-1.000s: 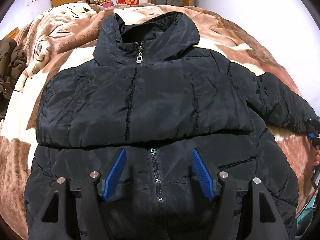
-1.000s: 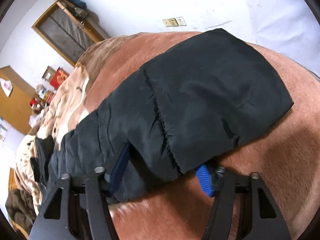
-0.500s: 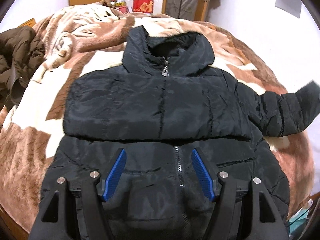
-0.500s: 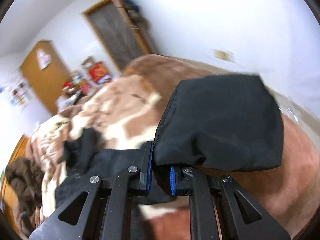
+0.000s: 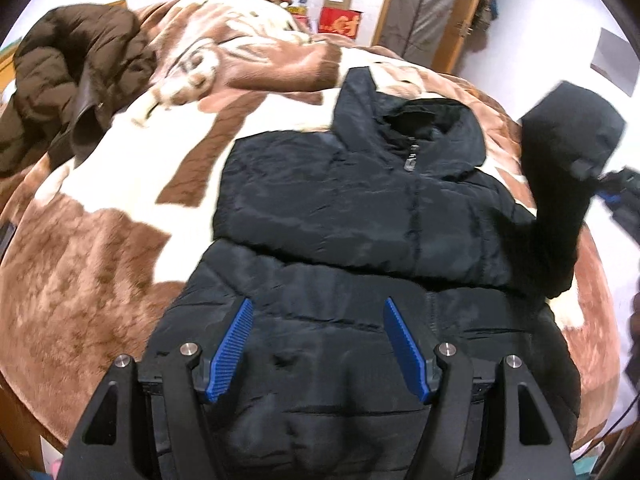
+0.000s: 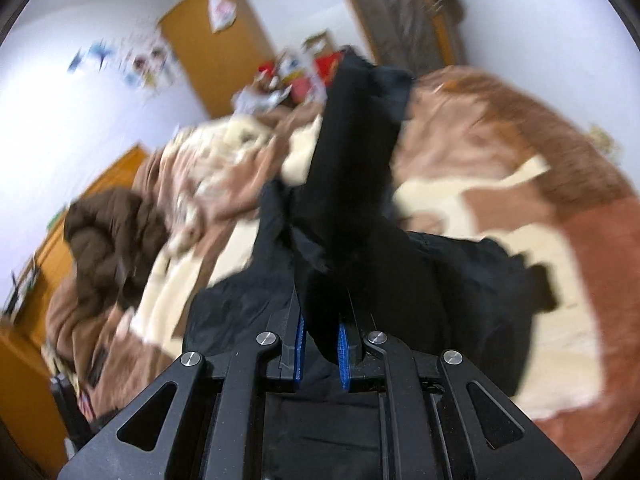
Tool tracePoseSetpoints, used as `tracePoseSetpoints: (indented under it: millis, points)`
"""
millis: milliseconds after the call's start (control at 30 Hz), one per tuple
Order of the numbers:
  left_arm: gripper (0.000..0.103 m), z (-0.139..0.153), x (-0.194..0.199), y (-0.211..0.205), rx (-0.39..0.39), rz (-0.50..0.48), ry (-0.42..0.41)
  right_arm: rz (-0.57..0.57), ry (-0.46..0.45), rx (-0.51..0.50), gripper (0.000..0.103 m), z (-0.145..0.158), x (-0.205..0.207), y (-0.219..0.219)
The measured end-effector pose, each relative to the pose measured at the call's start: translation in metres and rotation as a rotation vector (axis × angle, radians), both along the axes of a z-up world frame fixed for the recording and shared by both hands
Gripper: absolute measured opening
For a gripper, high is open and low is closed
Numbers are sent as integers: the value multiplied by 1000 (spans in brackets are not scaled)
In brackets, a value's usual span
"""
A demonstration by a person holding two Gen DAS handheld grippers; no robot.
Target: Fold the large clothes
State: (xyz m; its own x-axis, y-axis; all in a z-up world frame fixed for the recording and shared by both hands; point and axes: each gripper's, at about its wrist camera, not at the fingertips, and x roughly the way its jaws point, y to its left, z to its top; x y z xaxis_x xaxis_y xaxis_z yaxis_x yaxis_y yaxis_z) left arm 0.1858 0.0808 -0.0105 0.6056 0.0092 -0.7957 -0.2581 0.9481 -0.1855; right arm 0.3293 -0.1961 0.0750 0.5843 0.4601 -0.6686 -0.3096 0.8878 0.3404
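A black padded jacket point(image 5: 360, 216) lies front up on the bed, collar at the far end, zip closed. My left gripper point(image 5: 318, 344) is open and empty, held just above the jacket's lower front. My right gripper point(image 6: 320, 344) is shut on the jacket's right sleeve point(image 6: 352, 168) and holds it raised off the bed, cuff end upward. In the left wrist view that sleeve point(image 5: 560, 168) stands up at the right, with the right gripper point(image 5: 604, 188) at its cuff. The jacket's other sleeve is not visible.
A brown and cream blanket point(image 5: 100, 240) covers the bed. A brown coat point(image 5: 68, 80) is heaped at the far left; it also shows in the right wrist view point(image 6: 108, 240). Boxes point(image 5: 340, 20) and a wooden door stand behind the bed. A white wall is on the right.
My right gripper closed on the right sleeve and lifted it off the bed, swinging it in toward the jacket body. My left gripper stayed open and shifted right over the hem.
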Motion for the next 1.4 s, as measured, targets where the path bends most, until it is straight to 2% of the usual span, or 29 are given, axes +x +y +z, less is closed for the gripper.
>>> tracePoseSetpoints:
  millis: [167, 300, 367, 433, 500, 567, 667, 733, 833, 933, 1033, 1133, 1167, 1233, 1300, 1400]
  points:
    - [70, -14, -3, 21, -19, 38, 20, 71, 116, -53, 14, -56, 10, 47]
    - [70, -22, -4, 31, -30, 51, 30, 85, 192, -65, 21, -91, 18, 60]
    - [70, -24, -3, 32, -36, 52, 33, 97, 207, -43, 36, -96, 16, 58]
    - [70, -23, 0, 31, -41, 48, 33, 109, 199, -32, 42, -95, 15, 60]
    - [70, -20, 4, 29, -41, 40, 27, 135, 191, 7, 56, -86, 10, 58]
    - [70, -12, 9, 25, -40, 29, 10, 159, 164, 54, 60, -74, 3, 54]
    - [70, 1, 18, 17, -38, 6, -20, 182, 84, 88, 60, -49, -10, 43]
    - [70, 11, 26, 9, -28, -17, -42, 150, 15, 76, 60, -36, -18, 24]
    - [70, 21, 44, -9, -23, -68, -74, 20, -12, 14, 60, -36, -14, -20]
    - [70, 23, 68, -31, -31, -133, -91, -127, 20, -47, 60, -47, 0, -69]
    - [70, 18, 94, -55, -30, -192, -107, -250, 51, -90, 41, -63, 13, -111]
    - [70, 2, 119, -72, 7, -222, -97, -278, 92, -101, 38, -82, 27, -124]
    - [70, -8, 129, -76, 30, -223, -68, -268, 107, -115, 37, -90, 33, -121]
    - [59, -37, 144, -79, 102, -215, 23, -240, 134, -136, 37, -106, 41, -113]
    - [60, -63, 152, -74, 123, -202, 84, -212, 153, -157, 37, -122, 46, -104]
    - [62, -76, 149, -70, 124, -207, 63, -188, 158, -190, 37, -139, 50, -97]
